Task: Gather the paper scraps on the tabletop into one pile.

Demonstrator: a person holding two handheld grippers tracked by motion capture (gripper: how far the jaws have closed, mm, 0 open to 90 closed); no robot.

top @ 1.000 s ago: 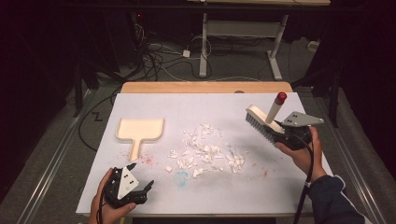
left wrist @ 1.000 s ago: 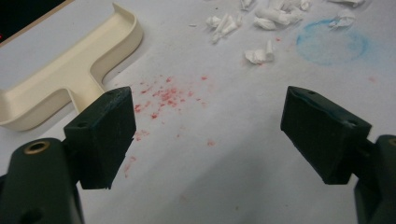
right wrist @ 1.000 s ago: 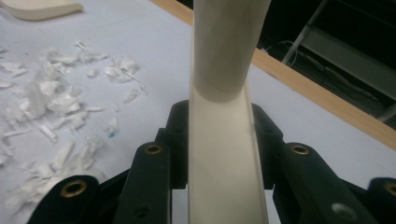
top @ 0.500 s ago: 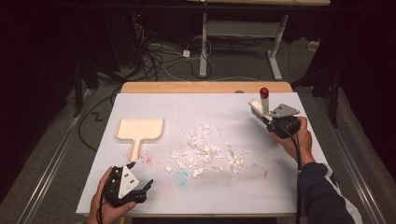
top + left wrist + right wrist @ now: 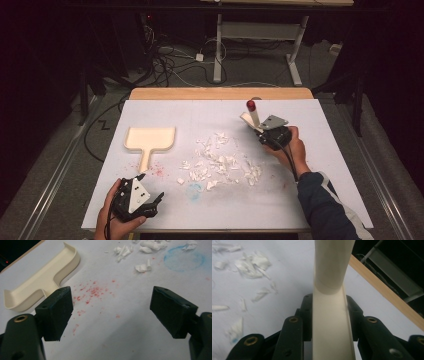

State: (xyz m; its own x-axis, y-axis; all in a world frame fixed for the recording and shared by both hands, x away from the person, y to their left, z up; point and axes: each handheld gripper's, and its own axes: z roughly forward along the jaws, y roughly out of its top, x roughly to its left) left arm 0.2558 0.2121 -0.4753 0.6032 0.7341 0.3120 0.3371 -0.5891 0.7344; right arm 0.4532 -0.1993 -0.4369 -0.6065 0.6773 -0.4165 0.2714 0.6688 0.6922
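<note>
A cream brush with a red-tipped handle (image 5: 251, 114) stands tilted above the table's right half, and my right gripper (image 5: 261, 132) is shut on it. In the right gripper view the brush's cream handle (image 5: 332, 315) runs up between the two jaws. White paper scraps (image 5: 220, 160) lie scattered mid-table, just left of the brush. A cream dustpan (image 5: 150, 138) lies flat at the left. My left gripper (image 5: 152, 188) rests at the front left, open, with nothing between its jaws (image 5: 112, 312); the dustpan (image 5: 37, 287) lies ahead to its left.
White sheet (image 5: 325, 150) covers the table; a wooden edge (image 5: 220, 93) runs along the back. Red specks (image 5: 93, 292) and a blue smudge (image 5: 183, 258) mark the sheet in front of the left gripper. Cables and table legs sit on the floor behind.
My right gripper has carried the brush leftward from the right edge toward the scraps, and the brush has turned so its red tip points up. The left gripper has stayed put.
</note>
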